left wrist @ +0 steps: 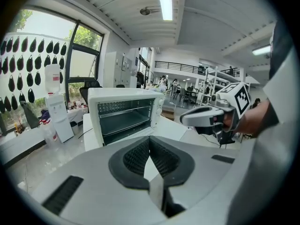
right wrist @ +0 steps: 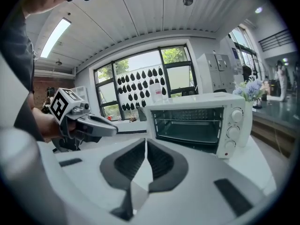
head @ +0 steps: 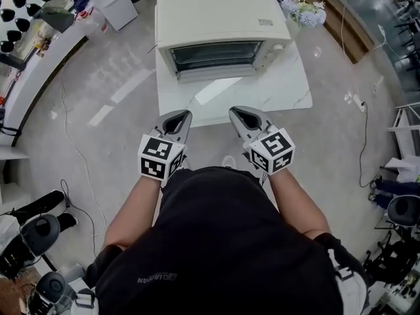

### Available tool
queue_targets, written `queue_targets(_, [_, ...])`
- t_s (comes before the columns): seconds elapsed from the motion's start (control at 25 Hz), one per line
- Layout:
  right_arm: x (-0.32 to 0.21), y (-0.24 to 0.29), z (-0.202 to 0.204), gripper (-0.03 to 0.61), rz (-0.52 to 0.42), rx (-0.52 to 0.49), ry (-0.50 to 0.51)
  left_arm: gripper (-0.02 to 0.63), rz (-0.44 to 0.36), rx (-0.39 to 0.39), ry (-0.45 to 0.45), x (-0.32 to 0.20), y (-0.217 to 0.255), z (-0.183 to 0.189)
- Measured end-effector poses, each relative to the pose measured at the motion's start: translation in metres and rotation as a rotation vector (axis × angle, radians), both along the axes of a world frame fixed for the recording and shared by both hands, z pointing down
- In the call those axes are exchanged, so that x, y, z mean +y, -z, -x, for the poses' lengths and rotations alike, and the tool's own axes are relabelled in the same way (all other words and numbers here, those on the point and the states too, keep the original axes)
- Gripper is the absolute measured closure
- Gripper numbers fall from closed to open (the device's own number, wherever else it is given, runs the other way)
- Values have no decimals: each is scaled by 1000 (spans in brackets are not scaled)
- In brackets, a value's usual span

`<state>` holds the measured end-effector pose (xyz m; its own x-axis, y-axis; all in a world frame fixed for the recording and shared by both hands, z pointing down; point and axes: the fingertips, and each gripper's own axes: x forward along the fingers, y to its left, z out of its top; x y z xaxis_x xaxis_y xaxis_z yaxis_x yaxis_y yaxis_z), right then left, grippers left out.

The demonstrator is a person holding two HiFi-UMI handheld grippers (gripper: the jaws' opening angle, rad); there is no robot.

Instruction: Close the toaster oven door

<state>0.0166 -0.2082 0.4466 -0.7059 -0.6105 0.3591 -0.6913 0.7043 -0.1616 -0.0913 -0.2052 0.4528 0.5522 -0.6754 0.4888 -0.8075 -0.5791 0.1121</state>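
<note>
Left tool [head: 184,114] and right tool [head: 232,111], ribbed black jaws together, before boxy cream toaster oven [head: 220,18]

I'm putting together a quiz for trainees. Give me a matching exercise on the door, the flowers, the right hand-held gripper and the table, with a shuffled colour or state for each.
Things:
1 door
2 flowers
3 right hand-held gripper
4 table

Colour or state:
A shut, empty
B open
C white, grey-veined
D bluish

Pairs: 1-B, 2-D, 3-A, 4-C
</note>
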Motion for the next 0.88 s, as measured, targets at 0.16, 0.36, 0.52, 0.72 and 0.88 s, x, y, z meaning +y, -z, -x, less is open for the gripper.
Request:
queue_targets(0.16, [-2, 2, 6, 574, -9, 12, -32, 611, 9, 3, -29, -3, -3, 7])
queue_targets(0.36, [-6, 0, 9, 565, -11, 18, -67, 611, 5, 6, -58, -10, -4, 12])
queue_targets(0.52, [-8, 2, 10, 554, -21, 9, -87, 611, 7, 4, -59, -15, -5, 18])
queue_targets(0.72, [-10, 3, 9, 537, -6, -27, -117, 611, 11, 11, -66, -15, -5, 21])
queue_targets(0.88, [-12, 4, 7, 512, -1, -43, -132, 611, 18, 4, -75, -13, -7, 22])
